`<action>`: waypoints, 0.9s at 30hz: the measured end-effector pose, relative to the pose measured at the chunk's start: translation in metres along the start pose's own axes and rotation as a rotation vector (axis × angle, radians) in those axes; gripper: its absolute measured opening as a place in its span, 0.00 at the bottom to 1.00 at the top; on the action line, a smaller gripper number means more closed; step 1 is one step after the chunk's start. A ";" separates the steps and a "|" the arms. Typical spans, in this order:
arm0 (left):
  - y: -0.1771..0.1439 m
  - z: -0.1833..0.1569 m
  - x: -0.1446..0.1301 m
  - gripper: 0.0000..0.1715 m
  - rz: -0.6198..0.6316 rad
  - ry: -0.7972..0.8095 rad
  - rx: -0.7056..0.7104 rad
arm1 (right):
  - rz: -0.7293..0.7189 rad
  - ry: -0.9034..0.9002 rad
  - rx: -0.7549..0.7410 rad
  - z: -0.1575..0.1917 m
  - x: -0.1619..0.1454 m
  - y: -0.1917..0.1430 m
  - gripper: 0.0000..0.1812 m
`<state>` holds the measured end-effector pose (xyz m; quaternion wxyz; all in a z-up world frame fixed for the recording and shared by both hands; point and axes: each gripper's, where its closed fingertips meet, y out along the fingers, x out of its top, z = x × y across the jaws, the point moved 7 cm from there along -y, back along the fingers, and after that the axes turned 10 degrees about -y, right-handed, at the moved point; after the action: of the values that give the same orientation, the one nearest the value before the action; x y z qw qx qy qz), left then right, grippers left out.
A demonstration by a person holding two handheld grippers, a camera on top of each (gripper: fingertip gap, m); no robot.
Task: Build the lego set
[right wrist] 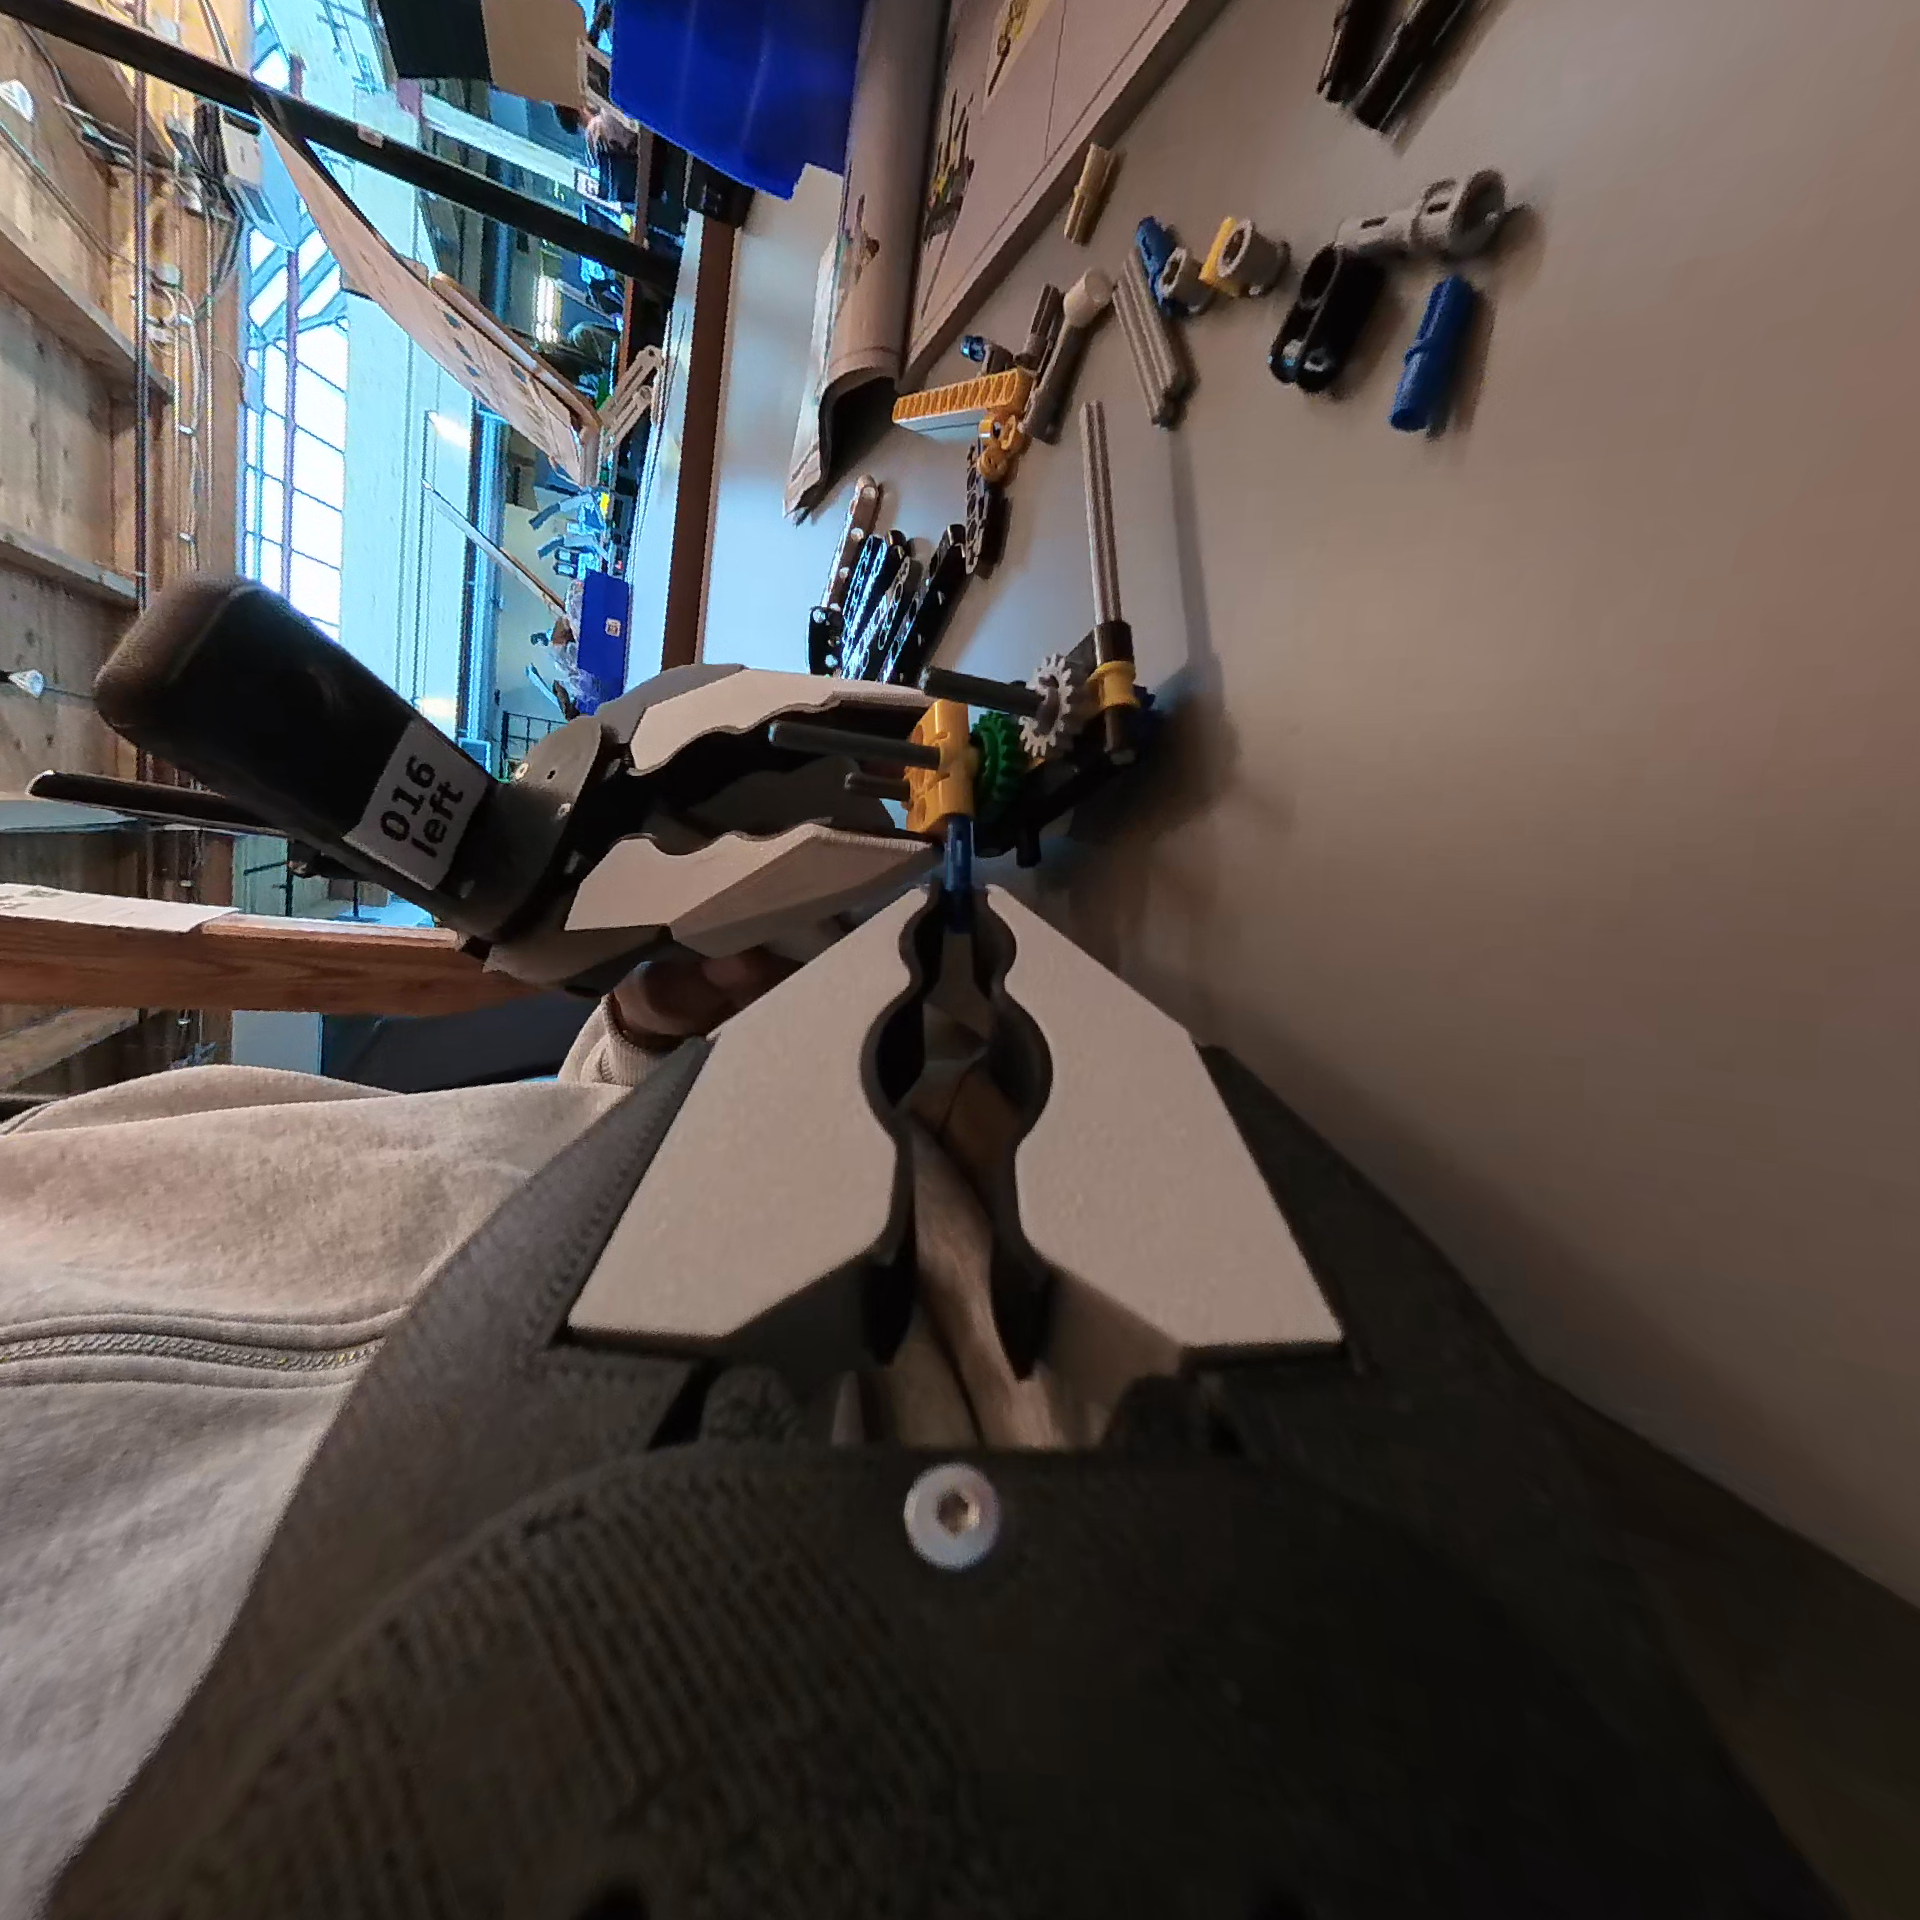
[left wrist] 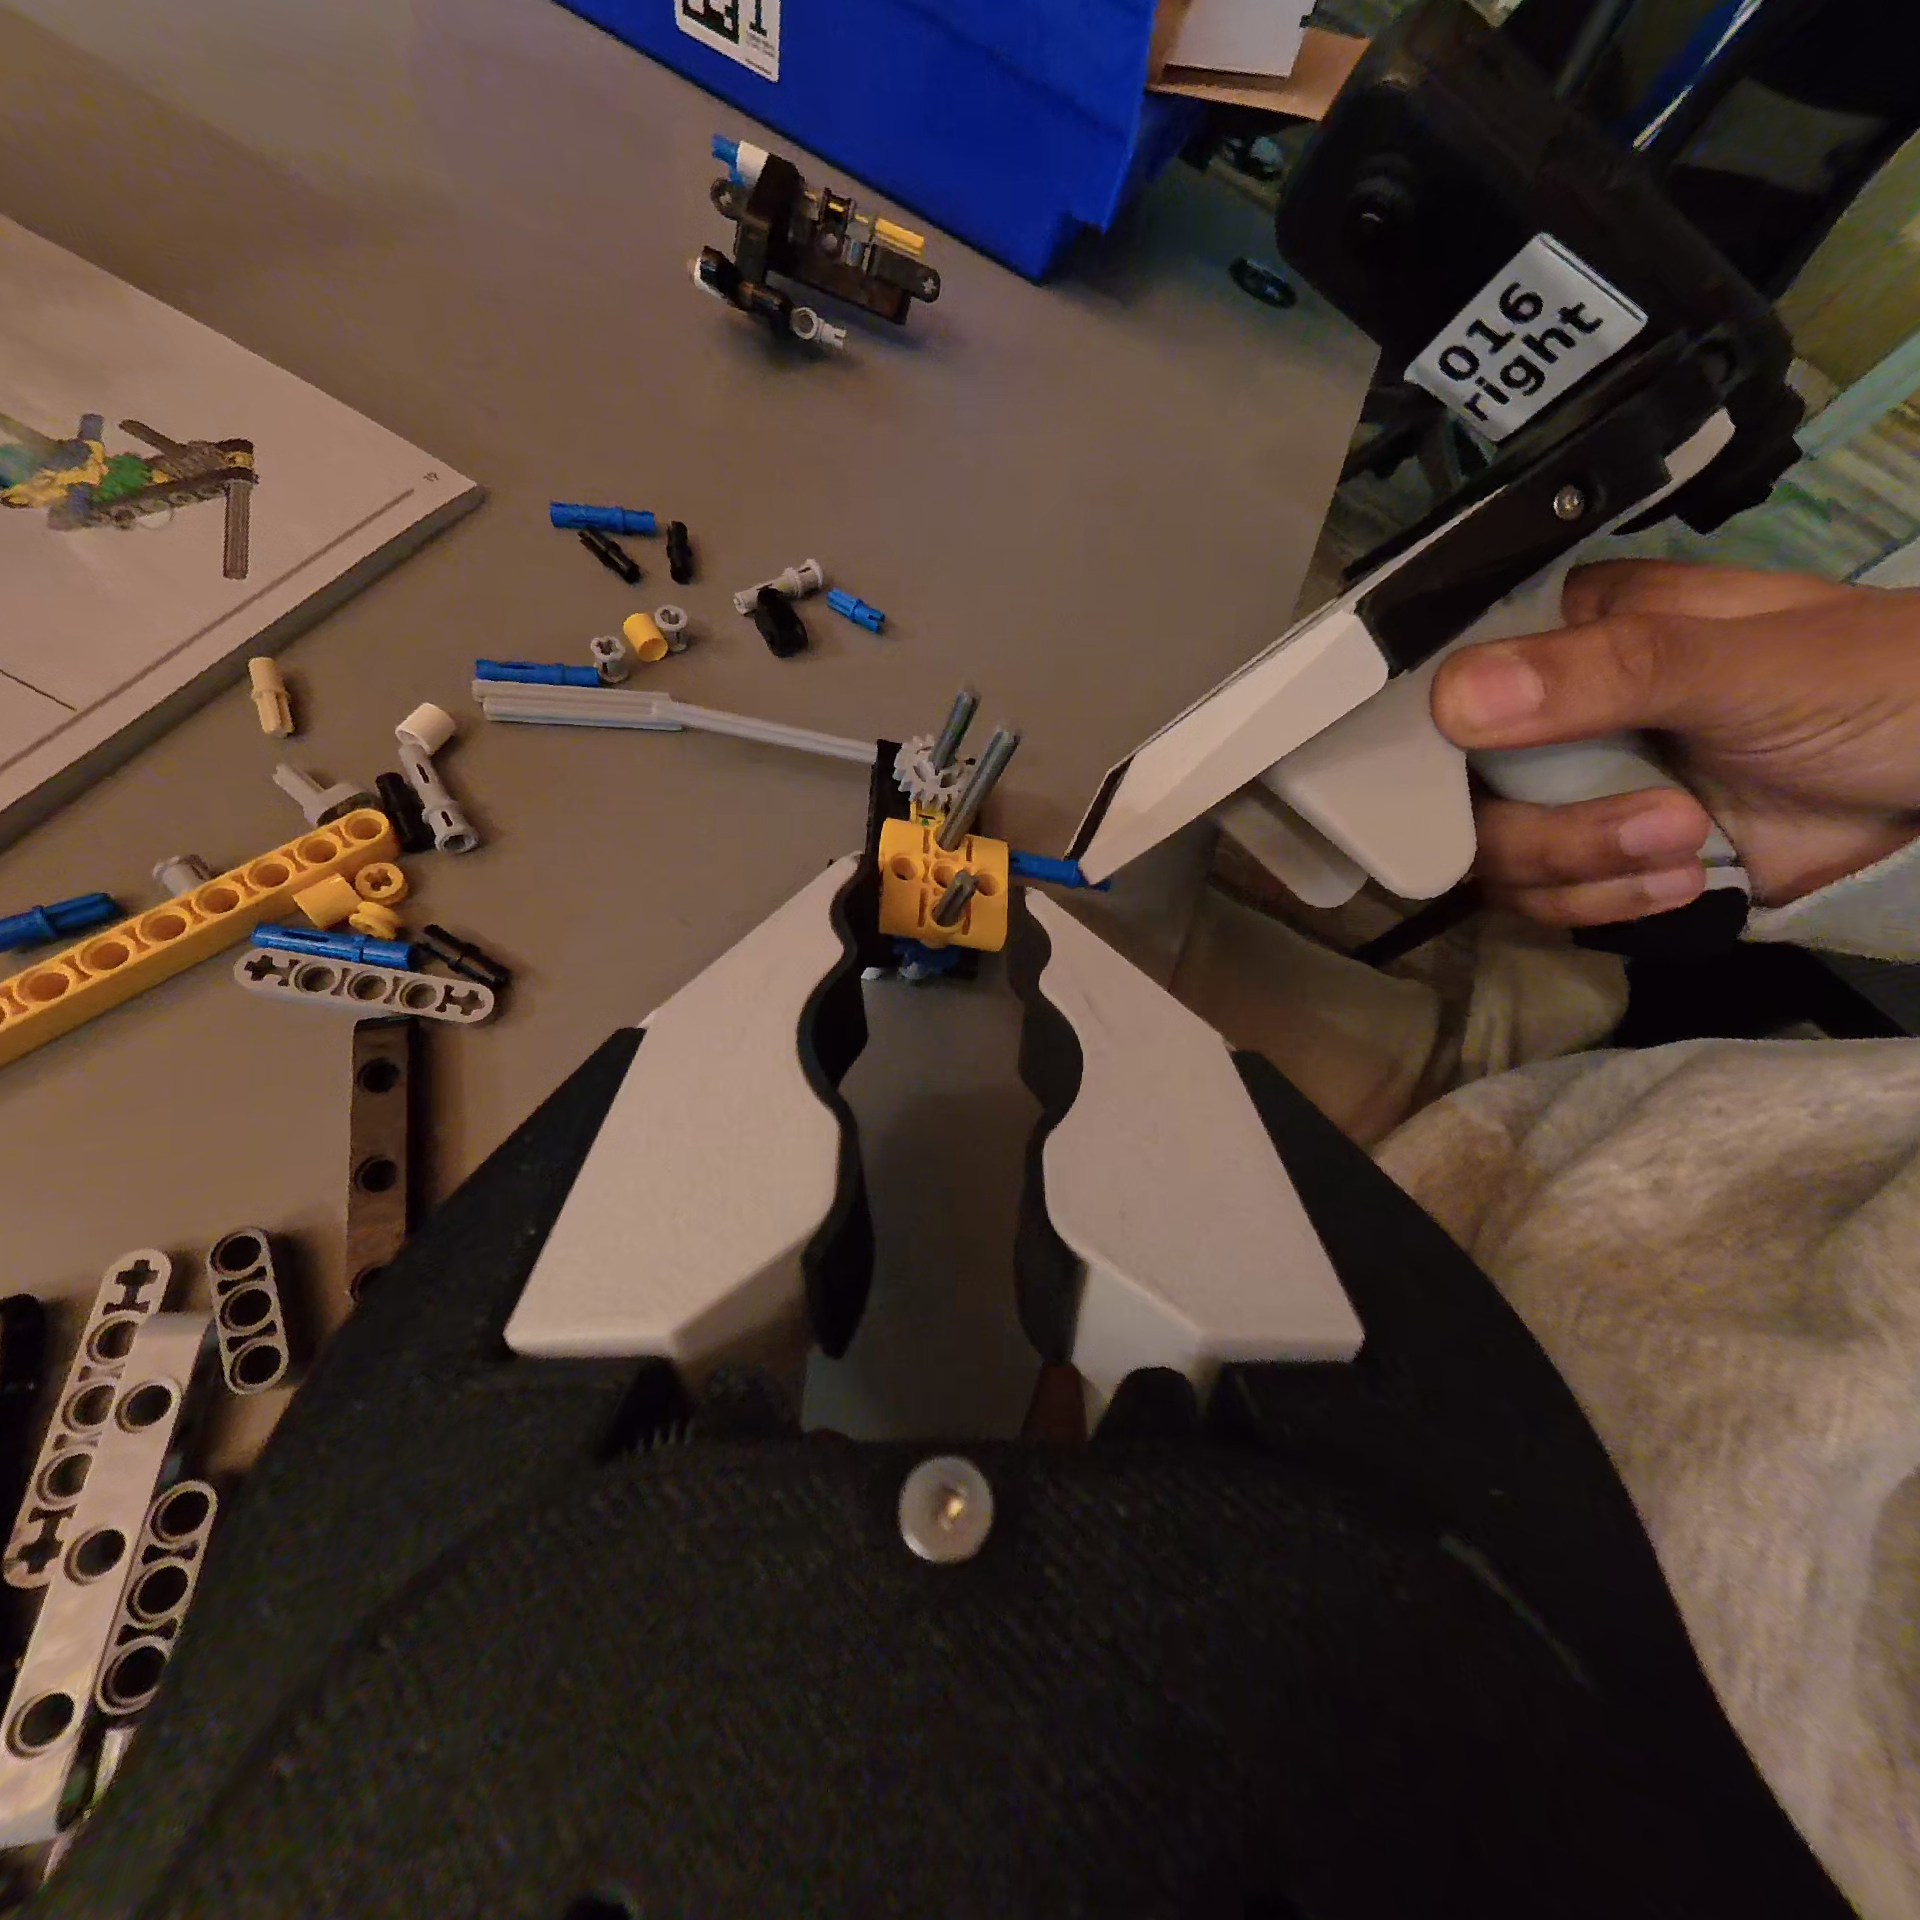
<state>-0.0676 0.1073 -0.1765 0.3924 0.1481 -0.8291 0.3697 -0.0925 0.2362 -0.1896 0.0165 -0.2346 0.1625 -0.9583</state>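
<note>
The left tongs [left wrist: 940, 904], matte grey wedges lined with wavy black rubber, are closed onto a small lego assembly [left wrist: 940, 878] at their tips: a glossy yellow block drilled with round holes, dark ribbed axles poking out of it, a pale grey toothed gear behind, and, seen from the right wrist, a green gear [right wrist: 995, 756] tucked beside the yellow block. The right tongs [right wrist: 956, 902], same grey plastic and scalloped black lining, are nearly closed and pinch a slim blue pin [right wrist: 957, 868] whose far end meets the side of the yellow block; how deep the pin sits cannot be made out. The assembly's black underside touches the smooth grey desk [left wrist: 1091, 540], largely hidden by the left tongs. Beyond and to the left of the left tongs lie loose parts: a long yellow holed beam [left wrist: 197, 925], a flat grey axle [left wrist: 665, 717], short blue and black pins, and white and dark holed beams cut off at the picture's edge. Farther ahead stands a small dark sub-assembly [left wrist: 816, 249], before a blue bin [left wrist: 935, 104], and an open instruction booklet [left wrist: 156, 520] runs off to the left
</note>
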 end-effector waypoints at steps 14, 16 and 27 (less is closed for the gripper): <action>0.000 -0.001 0.000 0.13 0.000 0.012 0.010 | 0.048 0.035 0.056 -0.002 0.002 0.001 0.01; 0.000 -0.001 0.000 0.13 -0.002 0.015 0.013 | 0.043 0.063 0.070 -0.003 0.002 0.001 0.01; 0.001 -0.002 -0.001 0.13 -0.002 0.022 0.012 | 0.052 0.108 0.084 -0.004 0.001 0.002 0.01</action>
<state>-0.0665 0.1096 -0.1766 0.4008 0.1470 -0.8225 0.3758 -0.0949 0.2357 -0.1930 0.0426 -0.1773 0.1288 -0.9748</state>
